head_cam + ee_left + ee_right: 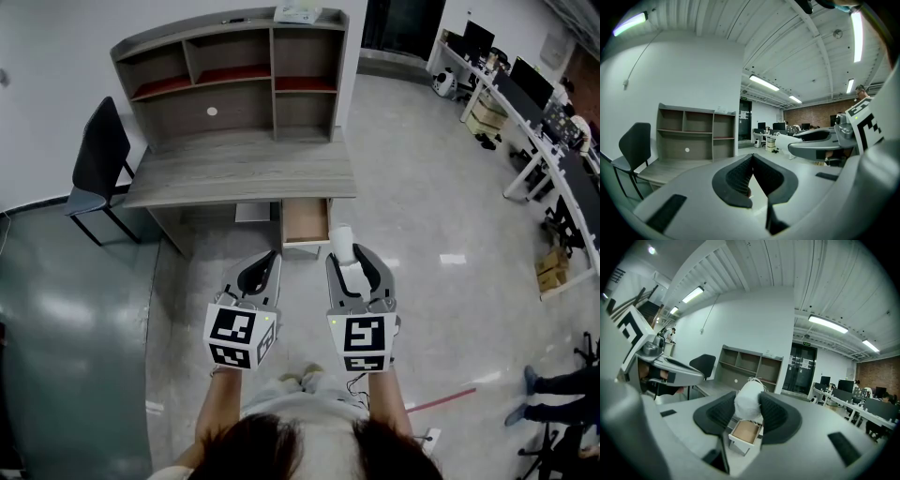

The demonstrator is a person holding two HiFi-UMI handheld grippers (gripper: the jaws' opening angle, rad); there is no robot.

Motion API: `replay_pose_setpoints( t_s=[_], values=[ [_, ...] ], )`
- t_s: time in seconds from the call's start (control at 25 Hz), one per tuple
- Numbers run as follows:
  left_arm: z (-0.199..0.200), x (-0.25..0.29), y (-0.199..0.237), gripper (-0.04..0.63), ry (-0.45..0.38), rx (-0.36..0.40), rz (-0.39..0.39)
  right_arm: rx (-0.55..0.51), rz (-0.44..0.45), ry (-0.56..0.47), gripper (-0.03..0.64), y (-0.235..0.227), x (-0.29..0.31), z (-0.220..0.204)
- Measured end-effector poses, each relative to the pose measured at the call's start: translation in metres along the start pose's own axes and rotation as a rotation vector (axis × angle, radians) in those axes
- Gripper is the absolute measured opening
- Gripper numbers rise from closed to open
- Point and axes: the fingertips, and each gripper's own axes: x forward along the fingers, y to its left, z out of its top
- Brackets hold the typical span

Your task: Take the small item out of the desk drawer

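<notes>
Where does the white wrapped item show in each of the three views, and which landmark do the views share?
Head view: the white wrapped item is at centre, held in the right tool, just below the open drawer.
Left gripper view: the item is right of centre, at the tip of the right tool.
Right gripper view: the item is at centre, clamped between the jaws, above the drawer.
Shared landmark: the grey shelf unit.

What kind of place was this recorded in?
Probably an open-plan office or lab: a wood-grain desk with a shelf hutch, a black chair beside it, and rows of workstations with monitors.
</notes>
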Motion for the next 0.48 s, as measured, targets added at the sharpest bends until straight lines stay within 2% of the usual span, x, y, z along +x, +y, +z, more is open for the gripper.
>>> replay_pose_setpoints(
  t_s=[0.48],
  values=[
    [-0.0014,0.0044,-0.0029,0.015,0.005,-0.003,-0.021,-0.010,-0.003,0.007,0.178,-0.0010,-0.0014,-0.0015]
  ],
)
